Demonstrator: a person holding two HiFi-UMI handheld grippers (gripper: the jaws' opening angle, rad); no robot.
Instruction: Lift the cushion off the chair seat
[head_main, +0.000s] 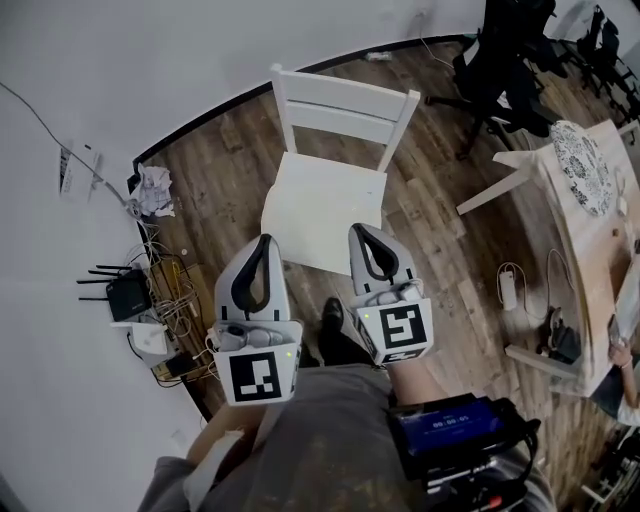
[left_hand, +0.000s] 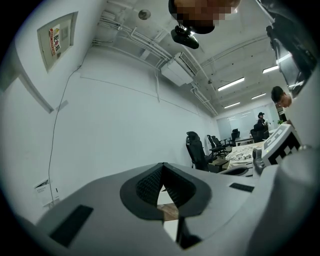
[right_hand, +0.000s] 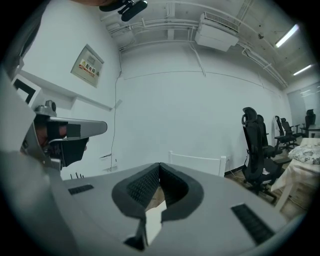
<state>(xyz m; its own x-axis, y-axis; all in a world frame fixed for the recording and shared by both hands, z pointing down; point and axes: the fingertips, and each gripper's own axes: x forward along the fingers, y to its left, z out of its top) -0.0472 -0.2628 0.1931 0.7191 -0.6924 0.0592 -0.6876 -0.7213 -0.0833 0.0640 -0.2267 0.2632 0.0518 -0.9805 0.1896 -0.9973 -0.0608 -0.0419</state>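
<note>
We hold both grippers before the chair, and the cushion lies on its seat.

Our left gripper (head_main: 265, 241) and right gripper (head_main: 358, 230) are side by side, each with its jaws pressed together and nothing between them. In the head view their tips appear near the front edge of the pale cushion (head_main: 322, 205), which lies flat on the seat of the white chair (head_main: 345, 105).

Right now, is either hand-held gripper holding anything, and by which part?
Nothing is held. The left hand-held gripper and right hand-held gripper are both shut and empty, short of the cushion on the white chair.
</note>
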